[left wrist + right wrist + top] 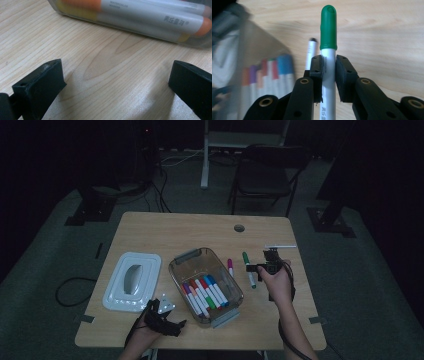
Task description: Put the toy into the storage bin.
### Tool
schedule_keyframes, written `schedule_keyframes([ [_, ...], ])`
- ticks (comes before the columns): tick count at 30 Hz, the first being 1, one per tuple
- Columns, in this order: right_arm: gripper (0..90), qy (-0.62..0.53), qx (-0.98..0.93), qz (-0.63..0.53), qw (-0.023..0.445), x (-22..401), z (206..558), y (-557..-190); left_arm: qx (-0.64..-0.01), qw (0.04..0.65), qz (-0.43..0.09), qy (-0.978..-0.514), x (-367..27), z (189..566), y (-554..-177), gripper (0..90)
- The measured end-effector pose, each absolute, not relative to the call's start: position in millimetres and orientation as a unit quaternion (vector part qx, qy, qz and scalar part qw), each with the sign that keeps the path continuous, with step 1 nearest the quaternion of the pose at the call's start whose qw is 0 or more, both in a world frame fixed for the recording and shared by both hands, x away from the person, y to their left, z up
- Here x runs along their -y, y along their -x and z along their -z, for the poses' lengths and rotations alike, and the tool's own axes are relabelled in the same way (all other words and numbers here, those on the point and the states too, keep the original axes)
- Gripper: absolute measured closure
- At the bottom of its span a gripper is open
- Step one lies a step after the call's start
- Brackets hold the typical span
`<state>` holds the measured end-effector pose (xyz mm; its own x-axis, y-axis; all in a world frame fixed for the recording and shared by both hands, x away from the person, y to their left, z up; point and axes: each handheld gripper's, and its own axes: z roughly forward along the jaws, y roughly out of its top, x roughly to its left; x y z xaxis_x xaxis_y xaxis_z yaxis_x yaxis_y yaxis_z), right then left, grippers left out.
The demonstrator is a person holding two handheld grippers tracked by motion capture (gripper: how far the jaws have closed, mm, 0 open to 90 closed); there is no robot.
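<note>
Dim room, dark floor, a folding chair (265, 172) beyond the wooden table (165, 227). On it sat a white lid (131, 281) at left, then a clear bin (187, 261) w/ a row of markers (206, 293) inside. A pink marker (230, 266) lay just right of the bin. The right gripper (329, 75) was clamped on the white barrel of the green marker (328, 27), below its cap, jaws squeezed tight on it. In the high view that marker looked lifted off the table near the bin, though the dim light made this hard to judge. The left gripper (117, 82) rested by the bin's near wall, jaws wide apart, nothing between them. To do it well, I'd judge: keep the squeeze firm, carry over the rim, line the marker up w/ the row, lower before letting go.
</note>
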<state>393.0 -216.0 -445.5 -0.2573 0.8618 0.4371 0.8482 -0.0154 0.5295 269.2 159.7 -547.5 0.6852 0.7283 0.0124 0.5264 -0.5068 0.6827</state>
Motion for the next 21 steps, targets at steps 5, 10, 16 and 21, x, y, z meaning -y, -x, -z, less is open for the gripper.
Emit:
schedule_keyframes([
  [5,76.7,-0.564,-0.715,-0.413,0.004,198,407,-379,-0.367,0.335,-0.152,-0.855,-160,548,-269,0.6],
  [10,76.7,-0.537,-0.727,-0.428,-0.005,182,392,-371,-0.367,0.335,-0.152,-0.855,-160,548,-269,0.6],
  [16,76.7,-0.494,-0.755,-0.430,-0.025,142,383,-364,-0.367,0.334,-0.151,-0.855,-160,547,-269,0.6],
  [21,76.7,-0.476,-0.769,-0.425,-0.044,118,387,-363,-0.367,0.334,-0.151,-0.855,-160,547,-269,0.6],
])
